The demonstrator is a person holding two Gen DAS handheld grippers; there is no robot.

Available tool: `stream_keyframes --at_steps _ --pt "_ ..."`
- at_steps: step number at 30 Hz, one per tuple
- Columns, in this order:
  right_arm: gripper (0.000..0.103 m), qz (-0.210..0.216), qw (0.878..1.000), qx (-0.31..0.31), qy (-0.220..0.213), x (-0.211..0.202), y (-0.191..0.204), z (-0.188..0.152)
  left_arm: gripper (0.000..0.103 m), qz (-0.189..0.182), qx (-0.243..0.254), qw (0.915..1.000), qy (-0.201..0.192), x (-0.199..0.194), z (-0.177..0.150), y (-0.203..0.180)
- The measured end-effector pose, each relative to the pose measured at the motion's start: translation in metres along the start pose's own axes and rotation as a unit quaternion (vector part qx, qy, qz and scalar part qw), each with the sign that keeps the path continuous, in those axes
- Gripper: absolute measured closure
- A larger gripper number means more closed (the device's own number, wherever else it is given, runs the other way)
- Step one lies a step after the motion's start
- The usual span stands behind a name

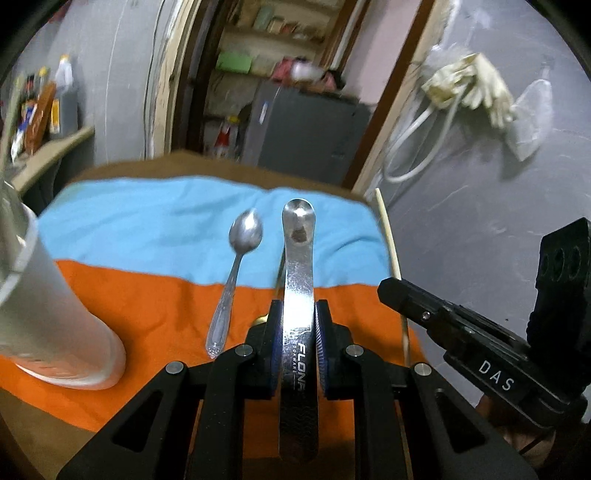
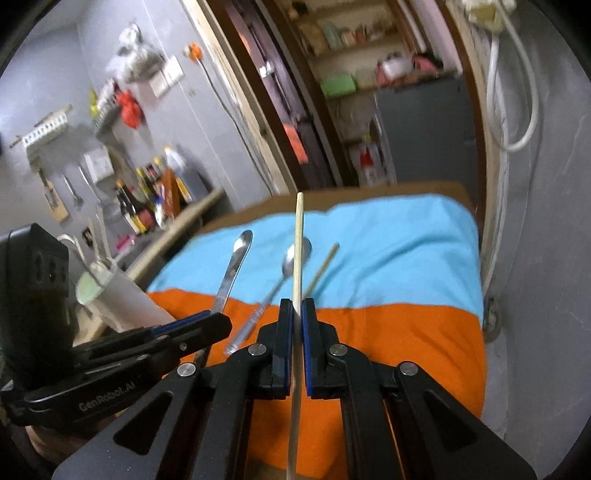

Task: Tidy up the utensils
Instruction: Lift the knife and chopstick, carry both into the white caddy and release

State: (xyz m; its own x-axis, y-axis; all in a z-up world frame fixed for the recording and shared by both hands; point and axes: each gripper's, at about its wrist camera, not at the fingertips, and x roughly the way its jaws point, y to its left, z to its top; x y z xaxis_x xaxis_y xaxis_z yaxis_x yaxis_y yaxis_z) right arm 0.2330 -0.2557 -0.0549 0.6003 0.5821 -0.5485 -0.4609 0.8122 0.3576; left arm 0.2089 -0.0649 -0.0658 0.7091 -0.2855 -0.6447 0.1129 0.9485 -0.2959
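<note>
Blue-and-orange cloth (image 1: 147, 229) covers our table; left gripper (image 1: 298, 317) pinches a steel utensil handle (image 1: 298, 258); right gripper (image 2: 297, 314) pinches a chopstick (image 2: 298, 243); teaspoon (image 1: 240, 266) lies left.

Left claw (image 1: 298, 325) clamps a flat steel utensil (image 1: 297, 266); a spoon (image 1: 236, 273) lies beside it on the orange-and-blue cloth (image 1: 147, 236).

White cup (image 1: 55, 314) cut off by left wrist view's left edge, shelf clutter (image 1: 273, 29) blurred, held chopstick (image 2: 297, 258) running off bottom edge
</note>
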Motion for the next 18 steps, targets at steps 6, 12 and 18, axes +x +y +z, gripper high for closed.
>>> stream_keyframes --at_steps 6,12,18 --pt "0.1 -0.013 0.998 -0.01 -0.06 -0.032 0.021 0.009 0.09 -0.015 0.008 0.9987 -0.047 -0.041 0.0 -0.011" --pt "0.1 -0.002 0.993 -0.024 -0.119 -0.055 0.056 0.025 0.09 -0.031 0.001 0.995 -0.095 -0.092 0.005 -0.007" --pt "0.1 0.031 0.986 -0.031 -0.163 -0.065 0.089 0.037 0.09 -0.038 0.0 0.9892 -0.142 -0.146 0.014 0.005"
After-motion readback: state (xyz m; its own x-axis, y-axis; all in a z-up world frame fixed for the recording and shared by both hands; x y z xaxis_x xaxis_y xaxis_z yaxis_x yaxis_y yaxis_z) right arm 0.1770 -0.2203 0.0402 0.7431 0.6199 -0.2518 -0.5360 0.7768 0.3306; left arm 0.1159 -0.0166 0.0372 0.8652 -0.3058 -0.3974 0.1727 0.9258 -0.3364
